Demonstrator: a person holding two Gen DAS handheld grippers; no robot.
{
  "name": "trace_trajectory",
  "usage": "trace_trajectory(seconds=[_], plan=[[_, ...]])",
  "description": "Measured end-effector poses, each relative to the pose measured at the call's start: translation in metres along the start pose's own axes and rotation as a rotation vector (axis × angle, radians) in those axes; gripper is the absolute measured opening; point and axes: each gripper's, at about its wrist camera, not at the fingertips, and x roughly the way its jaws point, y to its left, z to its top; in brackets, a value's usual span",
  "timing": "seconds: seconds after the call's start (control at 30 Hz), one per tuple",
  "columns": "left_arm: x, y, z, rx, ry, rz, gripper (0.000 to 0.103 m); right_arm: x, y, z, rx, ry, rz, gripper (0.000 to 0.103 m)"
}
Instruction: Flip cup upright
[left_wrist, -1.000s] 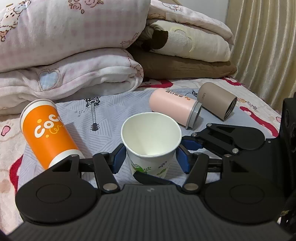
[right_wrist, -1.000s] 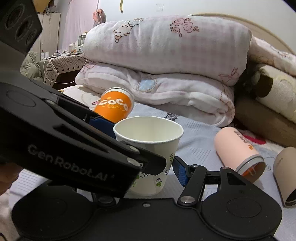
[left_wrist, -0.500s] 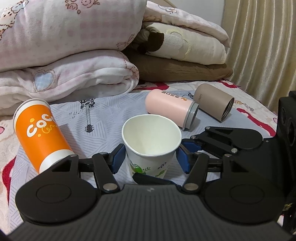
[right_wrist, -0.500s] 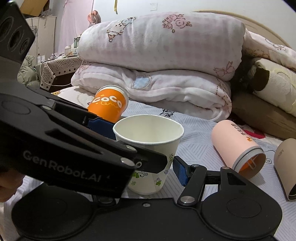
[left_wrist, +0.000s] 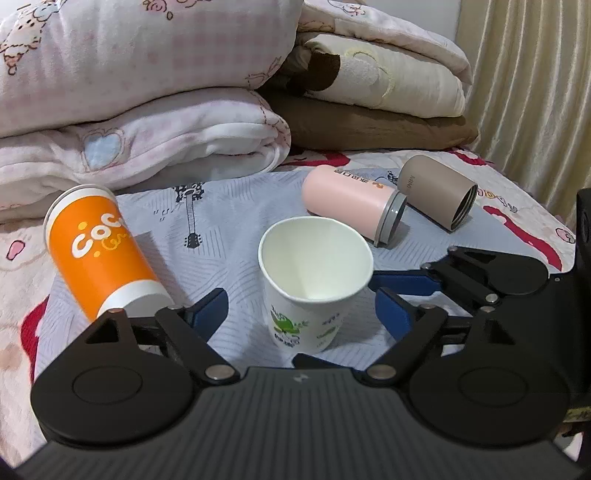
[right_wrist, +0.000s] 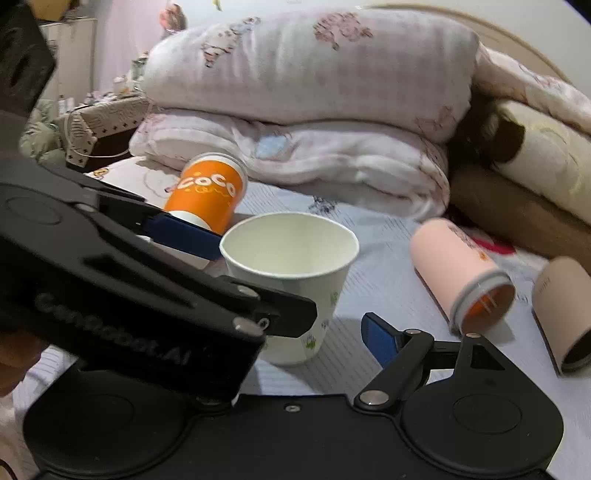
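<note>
A white paper cup (left_wrist: 314, 280) with green print stands upright on the grey bedsheet, mouth up; it also shows in the right wrist view (right_wrist: 291, 280). My left gripper (left_wrist: 301, 314) is open, its blue pads apart on either side of the cup with gaps. My right gripper (right_wrist: 295, 332) is open too; only its right blue pad (right_wrist: 378, 338) shows, clear of the cup, and the left gripper's body hides its left finger. An orange cup (left_wrist: 99, 254) stands mouth down at the left.
A pink tumbler (left_wrist: 351, 203) and a taupe tumbler (left_wrist: 437, 192) lie on their sides at the right rear. Folded quilts (left_wrist: 147, 110) are stacked behind. A curtain (left_wrist: 535, 92) hangs at the right, by the bed's edge.
Both grippers have opened wider and let go of the white cup, which stays standing. The right wrist view has shifted and is slightly blurred.
</note>
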Motion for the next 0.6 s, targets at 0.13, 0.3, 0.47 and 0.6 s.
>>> trace_trajectory(seconds=[0.13,0.3,0.47,0.6], plan=[[-0.011,-0.003,-0.004,-0.018,0.067,0.081,0.095,-0.006,-0.001,0.0,0.043,0.092,-0.024,0.085],[-0.036,-0.005,0.001,-0.04,0.092,0.123,0.097,-0.027,-0.002,-0.001,0.097,0.164,-0.048,0.085],[-0.071,-0.008,0.014,-0.093,0.115,0.164,0.098,-0.067,-0.003,0.005,0.149,0.14,-0.1,0.085],[-0.11,-0.017,0.021,-0.084,0.095,0.198,0.098,-0.103,0.001,0.014,0.211,0.088,-0.143,0.085]])
